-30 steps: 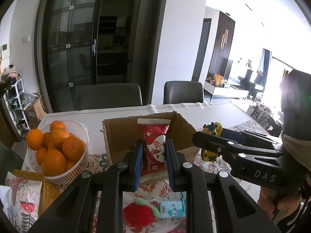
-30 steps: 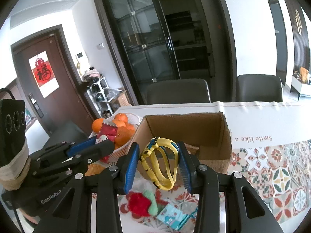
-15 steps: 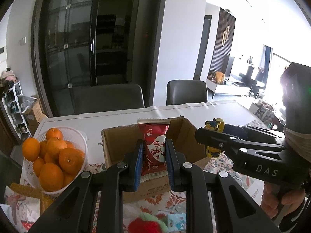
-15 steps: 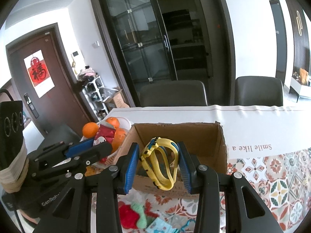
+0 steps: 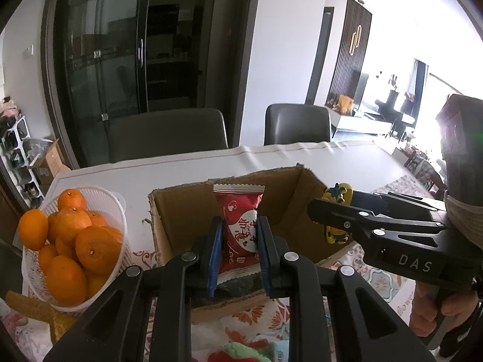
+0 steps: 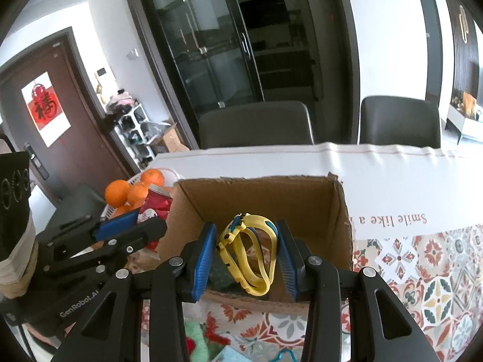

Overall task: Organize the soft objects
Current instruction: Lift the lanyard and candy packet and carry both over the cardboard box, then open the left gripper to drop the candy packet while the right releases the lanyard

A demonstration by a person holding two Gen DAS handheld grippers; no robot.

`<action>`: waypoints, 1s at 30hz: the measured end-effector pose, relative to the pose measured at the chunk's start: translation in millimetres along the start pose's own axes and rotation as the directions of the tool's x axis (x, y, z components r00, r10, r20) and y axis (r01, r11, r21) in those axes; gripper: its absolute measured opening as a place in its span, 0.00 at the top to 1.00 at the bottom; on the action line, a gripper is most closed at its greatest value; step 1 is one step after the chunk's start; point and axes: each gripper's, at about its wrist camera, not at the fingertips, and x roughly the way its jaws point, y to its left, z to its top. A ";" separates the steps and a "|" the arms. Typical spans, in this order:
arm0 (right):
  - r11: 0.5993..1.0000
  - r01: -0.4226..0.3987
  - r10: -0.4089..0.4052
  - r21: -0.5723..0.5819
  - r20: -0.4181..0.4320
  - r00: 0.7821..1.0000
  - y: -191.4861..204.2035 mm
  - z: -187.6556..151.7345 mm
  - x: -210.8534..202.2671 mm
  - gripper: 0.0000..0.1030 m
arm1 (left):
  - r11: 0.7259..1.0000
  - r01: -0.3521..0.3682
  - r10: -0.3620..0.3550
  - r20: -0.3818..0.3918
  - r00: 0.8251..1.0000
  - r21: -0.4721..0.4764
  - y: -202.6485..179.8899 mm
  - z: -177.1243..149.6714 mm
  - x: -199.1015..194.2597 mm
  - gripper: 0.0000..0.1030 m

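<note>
Blue-padded fingers (image 5: 215, 253) of the left gripper (image 5: 238, 252): drawn in to the width of a red snack packet (image 5: 240, 229), pressing it from both sides; packet upright, its top edge standing clear above the fingertips, poised over the open cardboard box (image 5: 181, 211). Right gripper (image 6: 246, 255): pads set wider, clamped on a yellow toy with looped straps (image 6: 252, 256), which fills the gap between them and hangs above the same box (image 6: 341, 226), toward its near wall. Box interior: looks bare from here, though the grippers hide much of the floor. Surface: table with a patterned floral cloth (image 6: 422, 265) and a white runner beyond. White basket (image 5: 119, 211) of oranges (image 5: 96, 249) just left of the box. A red and green plush piece (image 6: 196, 344) on the cloth below the grippers. Room: two dark chairs (image 5: 169, 134), black glass cabinet (image 6: 217, 51) behind.
</note>
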 end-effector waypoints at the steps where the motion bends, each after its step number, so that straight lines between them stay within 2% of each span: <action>1: 1.000 0.002 -0.002 0.000 -0.009 1.000 -1.8 -0.6 3.9 0.60 | 1.000 -0.001 0.001 -0.005 1.000 0.001 1.3 -0.5 3.0 0.78; 18: 1.000 0.026 -0.026 -0.002 -0.117 0.993 -11.7 -10.6 42.0 0.60 | 1.000 -0.001 0.002 -0.110 0.994 0.007 14.2 -16.2 46.4 0.77; 22: 1.000 0.030 -0.030 0.005 -0.126 0.992 -12.9 -10.0 46.8 0.58 | 1.000 -0.004 0.004 -0.119 0.993 0.003 16.7 -16.8 51.9 0.69; 25: 0.999 0.037 -0.036 0.007 -0.136 0.990 -14.6 -11.4 49.8 0.57 | 1.000 -0.014 0.014 -0.110 0.994 0.005 18.0 -18.5 51.5 0.67; 28: 0.999 0.036 -0.035 0.002 -0.138 0.990 -14.2 -13.2 49.5 0.49 | 1.000 -0.022 0.023 -0.104 0.994 0.015 17.3 -19.2 49.3 0.64; 30: 0.999 0.043 -0.043 -0.005 -0.128 0.991 -11.0 -12.7 47.7 0.49 | 0.999 -0.031 0.032 -0.100 0.994 0.013 18.1 -19.7 46.6 0.64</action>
